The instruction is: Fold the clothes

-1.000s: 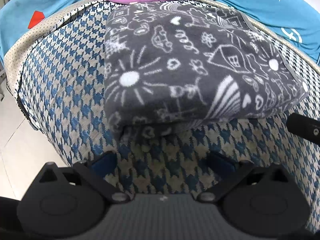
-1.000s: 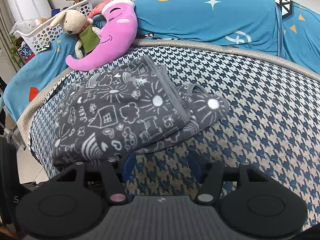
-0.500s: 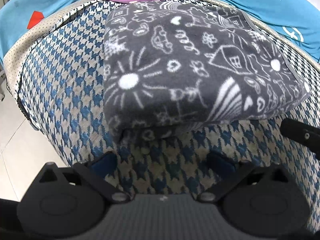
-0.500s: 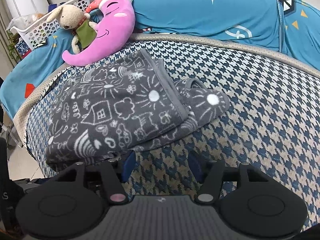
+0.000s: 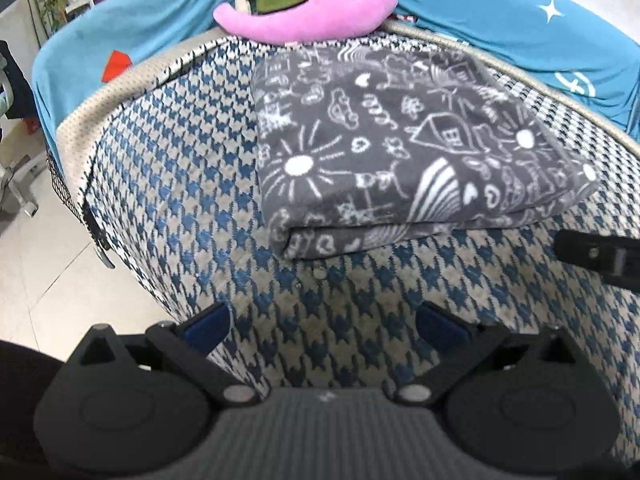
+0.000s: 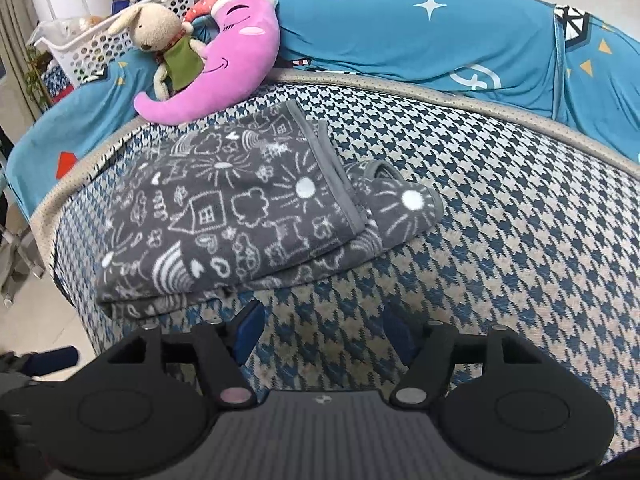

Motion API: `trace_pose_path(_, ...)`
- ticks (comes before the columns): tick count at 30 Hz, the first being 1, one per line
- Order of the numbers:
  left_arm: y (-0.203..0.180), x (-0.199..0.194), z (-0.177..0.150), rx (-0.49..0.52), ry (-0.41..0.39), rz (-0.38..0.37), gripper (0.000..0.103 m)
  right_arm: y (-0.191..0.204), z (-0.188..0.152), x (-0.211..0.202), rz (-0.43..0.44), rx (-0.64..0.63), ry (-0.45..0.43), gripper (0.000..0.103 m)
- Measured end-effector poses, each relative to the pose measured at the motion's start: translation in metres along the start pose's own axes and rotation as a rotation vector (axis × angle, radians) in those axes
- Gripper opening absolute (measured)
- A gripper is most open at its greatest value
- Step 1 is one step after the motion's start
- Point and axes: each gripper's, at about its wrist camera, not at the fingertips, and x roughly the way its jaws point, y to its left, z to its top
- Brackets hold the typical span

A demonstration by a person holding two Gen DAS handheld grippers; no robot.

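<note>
Both grippers have drawn back from the folded grey garment (image 5: 400,148), which now sits farther ahead on the houndstooth mattress (image 5: 172,200), its folded edge facing the fingers and its long axis running left to right. Left gripper (image 5: 324,324) and right gripper (image 6: 324,326) hover spread and empty, roughly equally near. Behind it lies a pink moon pillow (image 6: 232,60).

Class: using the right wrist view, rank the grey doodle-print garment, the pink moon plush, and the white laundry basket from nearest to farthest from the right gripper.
1. Grey doodle-print garment, folded, just ahead-left of the right gripper.
2. Pink moon plush, behind it.
3. White laundry basket, far left corner.
</note>
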Motion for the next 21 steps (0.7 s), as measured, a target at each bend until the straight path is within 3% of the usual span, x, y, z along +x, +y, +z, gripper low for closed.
trace_pose_path(7,-0.001,-0.026,-0.014,0.009,-0.046,-0.016,0.103,0.007,-0.009,-0.004,-0.018,-0.060,0.014,0.067)
trace_pose_path(21,-0.003,-0.047,-0.035,0.028,-0.055,-0.031,0.103,0.019,-0.021,-0.016,-0.059,-0.104,-0.026,0.068)
